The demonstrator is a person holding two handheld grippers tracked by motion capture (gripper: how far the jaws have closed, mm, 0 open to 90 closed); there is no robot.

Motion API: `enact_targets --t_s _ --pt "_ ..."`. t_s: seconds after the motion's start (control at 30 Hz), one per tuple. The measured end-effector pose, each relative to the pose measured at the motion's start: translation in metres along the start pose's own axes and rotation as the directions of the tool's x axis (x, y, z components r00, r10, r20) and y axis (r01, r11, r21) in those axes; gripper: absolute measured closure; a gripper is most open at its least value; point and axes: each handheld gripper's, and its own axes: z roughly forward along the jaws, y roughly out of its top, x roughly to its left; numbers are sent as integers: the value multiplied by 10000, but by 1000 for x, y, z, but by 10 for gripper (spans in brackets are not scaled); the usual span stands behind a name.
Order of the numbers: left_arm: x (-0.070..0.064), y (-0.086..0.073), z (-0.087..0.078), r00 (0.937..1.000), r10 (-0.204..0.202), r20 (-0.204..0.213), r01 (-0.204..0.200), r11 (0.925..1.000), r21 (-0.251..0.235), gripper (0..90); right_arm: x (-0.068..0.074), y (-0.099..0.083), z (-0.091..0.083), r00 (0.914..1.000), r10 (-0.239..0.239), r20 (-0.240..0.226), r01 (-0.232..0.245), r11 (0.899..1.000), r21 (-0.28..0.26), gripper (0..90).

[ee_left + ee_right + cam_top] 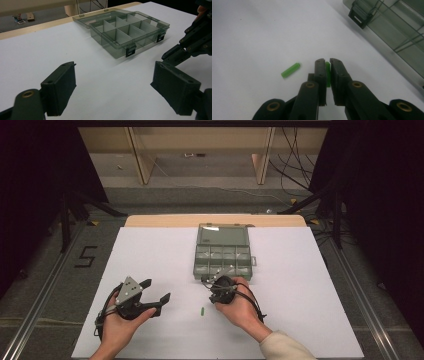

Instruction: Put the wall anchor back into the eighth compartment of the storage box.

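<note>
Item in transit: right gripper (pixel 327 65), jaws clamped on a green peg (pixel 327 72), poised beside the open compartment box (pixel 222 252); second green peg (pixel 290 70) lying on the counter (pixel 150 255); left gripper (pixel 112 82) idle, jaws apart; next, likely lift over a compartment and release.

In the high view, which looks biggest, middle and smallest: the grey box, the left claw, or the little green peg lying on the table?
1. Grey box, biggest.
2. Left claw, middle, though it sits nearer the camera.
3. Green peg, smallest.

two green plugs (pixel 291 70), one compartment box (pixel 222 251), two tools (pixel 153 290).
</note>
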Motion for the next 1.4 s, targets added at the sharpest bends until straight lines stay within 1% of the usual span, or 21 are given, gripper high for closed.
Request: enact_targets --t_s 0.1,0.17,0.2,0.3,0.33,0.4,0.43,0.47,0.53,0.6,0.73,0.83,0.87,1.0,1.07,1.1,1.13,1.17,1.2,1.27,1.4 --pt "0 0 0 10000 31 19 -31 10000 22 182 -2 0 -3 9999 129 51 -129 9999 -27 846" --pt "0 0 0 10000 60 36 -60 10000 13 182 -5 0 -4 9999 66 97 -65 9999 -113 846" --pt "0 0 -1 10000 69 10 -69 10000 27 182 -5 0 -5 9997 209 98 -208 9997 -84 846" --pt "-1 0 0 10000 -3 -23 3 10000 8 182 -8 0 -7 9995 282 129 -279 9995 -160 846" --pt "-1 0 0 10000 -13 -6 13 10000 19 182 -9 0 -8 9997 218 137 -215 9995 -215 846" --pt "1 0 0 9997 238 38 -238 9997 32 182 -11 1 -9 9993 342 179 -338 9992 -211 846" --pt "2 0 0 9997 236 41 -237 9997 24 182 -13 1 -10 9993 330 174 -326 9991 -261 846" --pt "1 0 -1 9999 139 -33 -138 9999 35 182 -14 1 -11 9990 405 193 -399 9988 -272 846" --pt "1 0 -1 9999 141 -62 -141 9999 55 183 -17 2 -12 9990 414 182 -408 9985 -362 846" --pt "0 0 0 10000 28 1 -28 10000 -5 182 -19 2 -14 9979 599 259 -590 9977 -334 846" --pt "0 0 0 10000 45 0 -45 10000 -12 182 -24 2 -18 9964 785 310 -773 9963 -385 846" --pt "1 0 -1 9999 152 -35 -152 9999 32 182 -30 2 -21 9956 847 395 -825 9952 -531 846" --pt "1 0 -1 9999 119 -41 -119 9999 33 182 -31 2 -23 9950 937 343 -918 9943 -542 845" --pt "2 0 -1 9998 218 -22 -218 9998 33 183 -38 4 -26 9942 985 434 -952 9928 -727 846" --pt "2 0 -1 9998 173 -41 -173 9999 4 182 -42 4 -28 9941 995 434 -956 9918 -843 846" --pt "2 0 -1 9999 159 -22 -159 9999 -66 182 -44 5 -29 9925 1114 505 -1067 9904 -878 846" --pt "2 0 -1 9999 165 -26 -166 9998 -57 182 -46 5 -30 9938 1021 440 -979 9911 -904 846" --pt "2 0 -1 9998 172 -38 -172 9999 3 182 -47 5 -31 9931 1063 502 -1013 9905 -933 846" --pt "2 0 -1 9998 200 17 -200 9998 -7 182 -49 5 -30 9921 1117 572 -1046 9879 -1148 846" --pt "1 -1 -1 10000 -41 -73 41 10000 0 182 -53 5 -33 9910 1205 574 -1131 9864 -1192 846" --pt "1 -1 -1 10000 -47 -31 47 10000 -12 182 -60 5 -36 9890 1310 689 -1208 9834 -1357 845"
